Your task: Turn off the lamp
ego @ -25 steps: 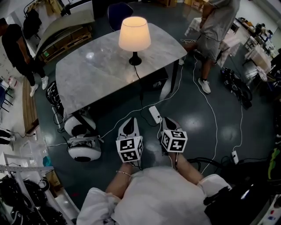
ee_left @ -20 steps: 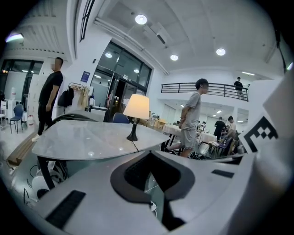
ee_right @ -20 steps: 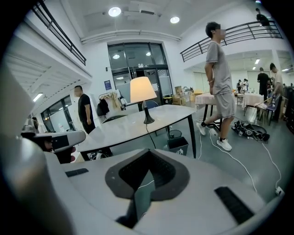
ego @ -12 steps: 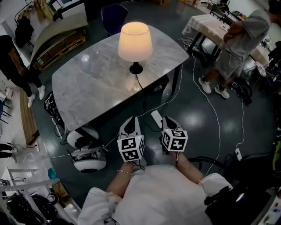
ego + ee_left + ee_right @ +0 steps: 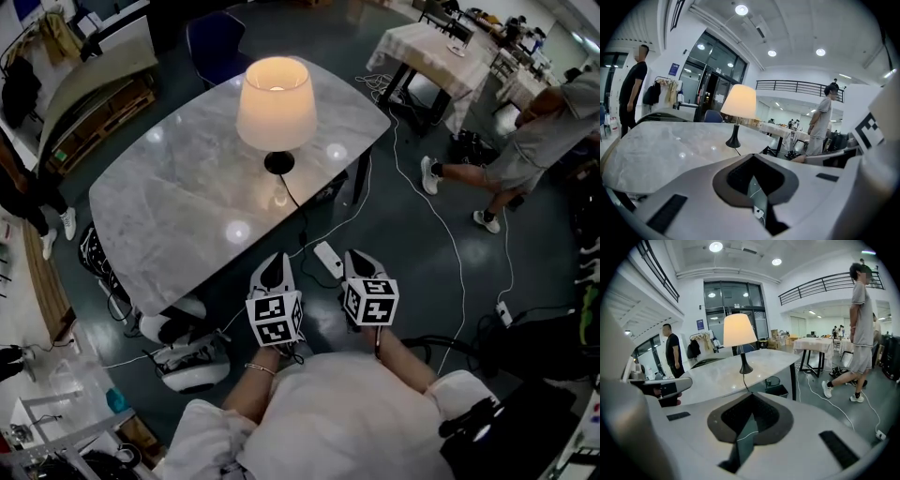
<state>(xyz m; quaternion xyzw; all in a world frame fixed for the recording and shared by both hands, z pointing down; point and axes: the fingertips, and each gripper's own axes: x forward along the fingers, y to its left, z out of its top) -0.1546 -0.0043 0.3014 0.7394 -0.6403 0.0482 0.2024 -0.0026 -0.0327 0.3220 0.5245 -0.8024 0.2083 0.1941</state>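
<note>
A lit table lamp with a cream shade and a black base stands on the grey marble table. Its black cord runs off the near table edge towards a white power strip on the floor. My left gripper and right gripper are side by side over the floor, short of the table's near edge, both shut and empty. The lamp is ahead in the left gripper view, beyond the left gripper. In the right gripper view the lamp stands beyond the right gripper.
A white round machine sits on the floor under the table's near left corner. White cables and a second power strip cross the dark floor at right. A person walks at far right by a cloth-covered table. A blue chair stands behind the marble table.
Both grippers have come forward towards the table, so the table and lamp now sit nearer and lower in the head view. The person at right has walked further right.
</note>
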